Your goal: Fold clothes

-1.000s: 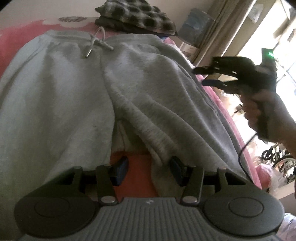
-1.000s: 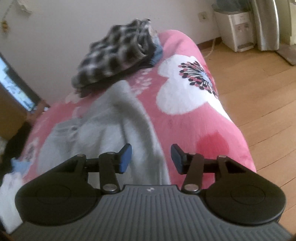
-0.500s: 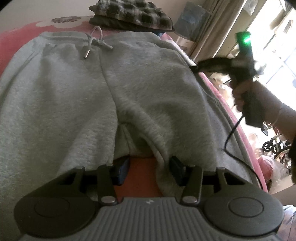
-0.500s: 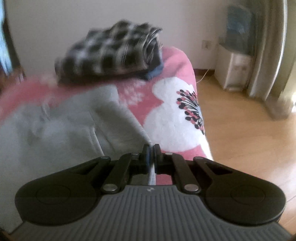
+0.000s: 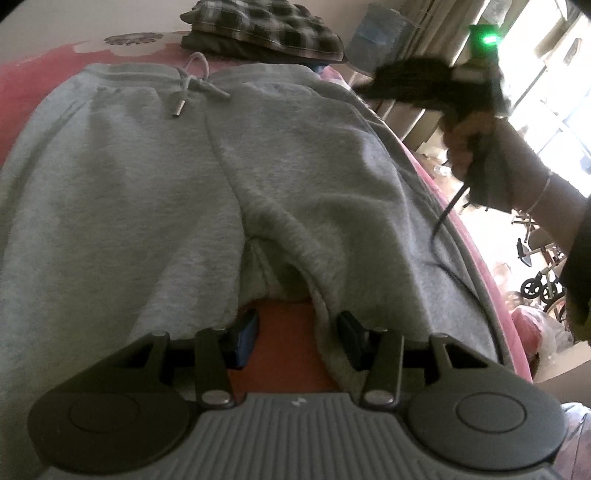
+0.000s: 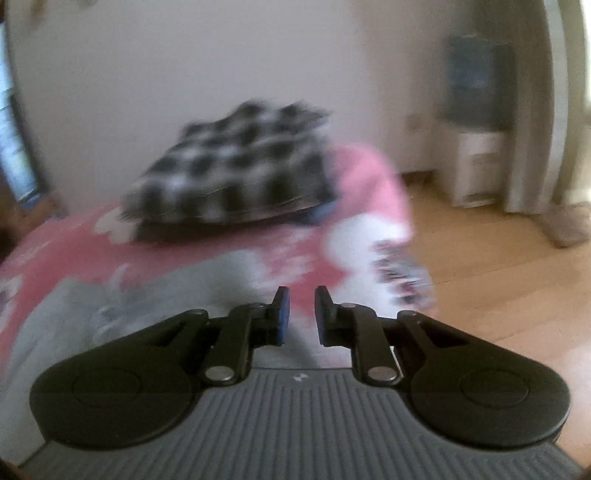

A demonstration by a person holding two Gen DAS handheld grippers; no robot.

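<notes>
Grey sweatpants [image 5: 155, 192] lie flat on the pink floral bed [image 5: 22, 77], waistband and drawstring [image 5: 184, 92] at the far end. My left gripper [image 5: 297, 338] is open at the crotch, fingers straddling the gap between the legs, low over the orange-red cover. My right gripper [image 5: 373, 88] is held by a hand above the pants' right waist edge. In the blurred right wrist view the right gripper [image 6: 299, 317] is partly open and empty above the grey pants [image 6: 66, 325].
A folded black-and-white plaid garment [image 5: 258, 26] sits on darker clothes at the bed's far end, also in the right wrist view [image 6: 236, 173]. The bed's right edge drops to a wooden floor [image 6: 498, 266]. A white appliance [image 6: 476, 166] and curtain stand beyond.
The right gripper shut half a second ago and has now opened partway while swinging toward the waistband end. The left gripper has crept forward toward the crotch, still open.
</notes>
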